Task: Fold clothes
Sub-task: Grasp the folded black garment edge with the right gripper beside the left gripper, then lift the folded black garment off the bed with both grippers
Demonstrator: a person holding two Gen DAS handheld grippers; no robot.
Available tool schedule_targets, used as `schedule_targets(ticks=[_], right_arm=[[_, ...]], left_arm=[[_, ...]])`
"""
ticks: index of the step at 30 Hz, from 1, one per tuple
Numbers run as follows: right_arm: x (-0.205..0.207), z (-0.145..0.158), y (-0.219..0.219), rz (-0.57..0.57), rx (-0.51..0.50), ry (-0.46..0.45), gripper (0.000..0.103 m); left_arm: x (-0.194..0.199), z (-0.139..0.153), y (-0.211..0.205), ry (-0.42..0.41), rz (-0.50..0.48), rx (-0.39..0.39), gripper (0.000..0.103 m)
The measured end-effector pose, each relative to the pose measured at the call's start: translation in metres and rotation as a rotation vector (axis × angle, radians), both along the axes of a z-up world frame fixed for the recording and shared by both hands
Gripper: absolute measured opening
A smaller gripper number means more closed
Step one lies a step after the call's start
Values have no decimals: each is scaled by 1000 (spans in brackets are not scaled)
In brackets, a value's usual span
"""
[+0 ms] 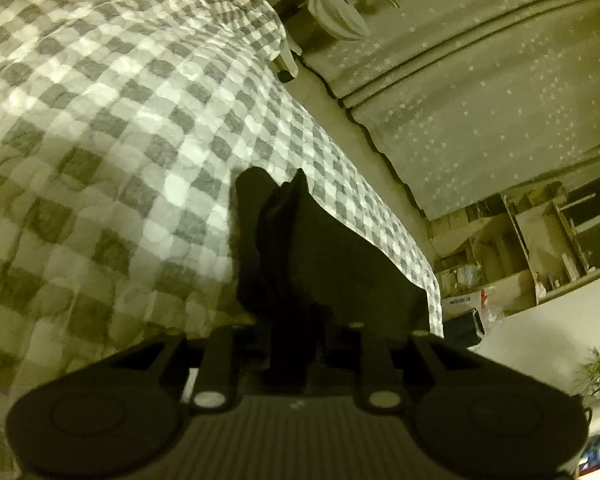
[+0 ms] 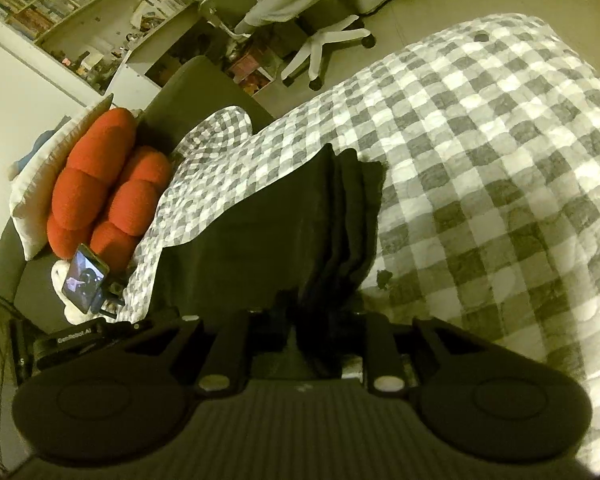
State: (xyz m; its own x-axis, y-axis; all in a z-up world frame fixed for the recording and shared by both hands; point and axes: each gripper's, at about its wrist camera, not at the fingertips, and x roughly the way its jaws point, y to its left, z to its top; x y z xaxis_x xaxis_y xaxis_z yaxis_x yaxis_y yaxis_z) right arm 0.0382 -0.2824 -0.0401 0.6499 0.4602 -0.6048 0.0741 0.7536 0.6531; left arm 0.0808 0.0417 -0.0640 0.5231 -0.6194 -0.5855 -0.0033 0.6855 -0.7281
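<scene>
A black garment [image 1: 320, 248] hangs bunched from my left gripper [image 1: 290, 332], held above the grey-and-white checked quilt [image 1: 100, 120]. That gripper is shut on the cloth, and its fingertips are buried in the dark folds. In the right wrist view the same black garment [image 2: 292, 224] drapes in pleats from my right gripper [image 2: 312, 332], which is also shut on its edge. The cloth spreads down and left over the checked quilt [image 2: 480, 160]. Both pairs of fingertips are hidden by fabric.
A red cushion [image 2: 100, 184] and a white pillow lie at the bed's head, with a phone [image 2: 85, 278] propped beside them. A white swivel chair [image 2: 320, 40] stands on the floor past the bed. Star-patterned curtains [image 1: 480, 80] and cluttered shelves [image 1: 520, 240] line the room.
</scene>
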Motion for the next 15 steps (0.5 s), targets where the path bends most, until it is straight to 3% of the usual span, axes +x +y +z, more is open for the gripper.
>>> schedule_targets(ticks=[15], right_arm=[[7,-3,-5,-22,51,16,24]], left_arm=[[13,1,1,-37,-5,10,25]])
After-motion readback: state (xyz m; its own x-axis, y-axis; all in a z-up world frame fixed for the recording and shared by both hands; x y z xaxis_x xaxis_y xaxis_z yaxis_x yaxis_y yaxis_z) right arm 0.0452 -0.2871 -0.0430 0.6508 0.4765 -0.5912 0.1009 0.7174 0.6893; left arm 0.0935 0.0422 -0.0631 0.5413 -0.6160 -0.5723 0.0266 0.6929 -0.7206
